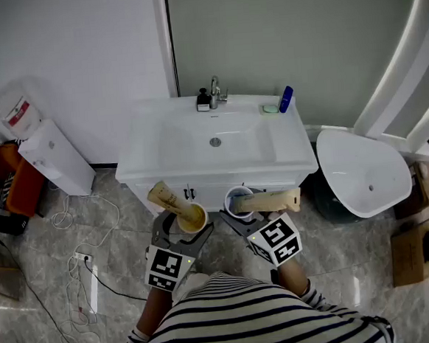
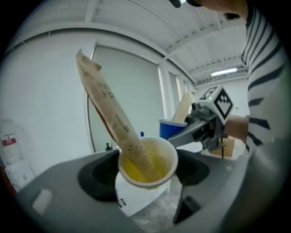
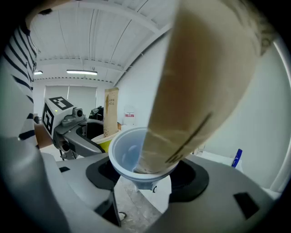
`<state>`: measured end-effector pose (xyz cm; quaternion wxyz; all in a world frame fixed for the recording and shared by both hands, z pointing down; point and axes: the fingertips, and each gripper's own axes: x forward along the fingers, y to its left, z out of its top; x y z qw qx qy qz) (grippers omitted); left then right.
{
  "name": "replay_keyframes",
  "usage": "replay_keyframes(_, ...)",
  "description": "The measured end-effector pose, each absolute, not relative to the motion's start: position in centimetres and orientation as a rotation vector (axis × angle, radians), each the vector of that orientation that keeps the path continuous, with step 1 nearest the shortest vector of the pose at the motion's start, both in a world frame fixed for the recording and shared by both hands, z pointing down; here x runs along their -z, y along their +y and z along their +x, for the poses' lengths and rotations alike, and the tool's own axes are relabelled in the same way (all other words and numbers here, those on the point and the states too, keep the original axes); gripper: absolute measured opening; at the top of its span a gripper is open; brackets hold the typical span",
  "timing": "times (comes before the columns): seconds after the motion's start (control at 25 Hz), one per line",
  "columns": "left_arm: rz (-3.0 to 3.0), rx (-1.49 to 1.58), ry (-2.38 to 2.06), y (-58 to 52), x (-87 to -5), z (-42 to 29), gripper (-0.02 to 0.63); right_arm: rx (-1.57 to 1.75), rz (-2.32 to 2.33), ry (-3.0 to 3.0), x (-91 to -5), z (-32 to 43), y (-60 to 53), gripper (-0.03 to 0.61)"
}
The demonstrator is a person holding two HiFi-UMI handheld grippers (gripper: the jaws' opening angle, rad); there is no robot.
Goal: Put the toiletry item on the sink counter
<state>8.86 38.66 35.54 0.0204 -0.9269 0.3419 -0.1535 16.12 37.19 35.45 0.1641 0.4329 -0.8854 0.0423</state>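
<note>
Short of the sink surface (image 1: 291, 153) at 12 o'clock, both toiletry loads hang unplaced. The left gripper (image 1: 190, 225) has its jaws clamped on a yellow cup (image 2: 148, 161), mouth up so its tan tube (image 2: 113, 123) cannot spill out. It leans toward 11. The right gripper (image 1: 239, 211) likewise grips a pale blue cup (image 3: 129, 157) — second tan tube (image 3: 200, 91) toward 3.

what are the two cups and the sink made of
The yellow cup looks like thin plastic, smooth, see-through at the rim. The blue cup likewise, light glowing through its wall. The sink is probably glazed ceramic: glossy white with reflections.
</note>
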Motion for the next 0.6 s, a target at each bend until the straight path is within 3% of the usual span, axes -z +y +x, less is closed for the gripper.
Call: replay_keyframes(0.6, -2.861, 0.484, 1.057, 39.9, -35.1, 8.2, 0.370, -0.101, 1.210, -2.547, -34.7, 15.3, 38.1, 0.299)
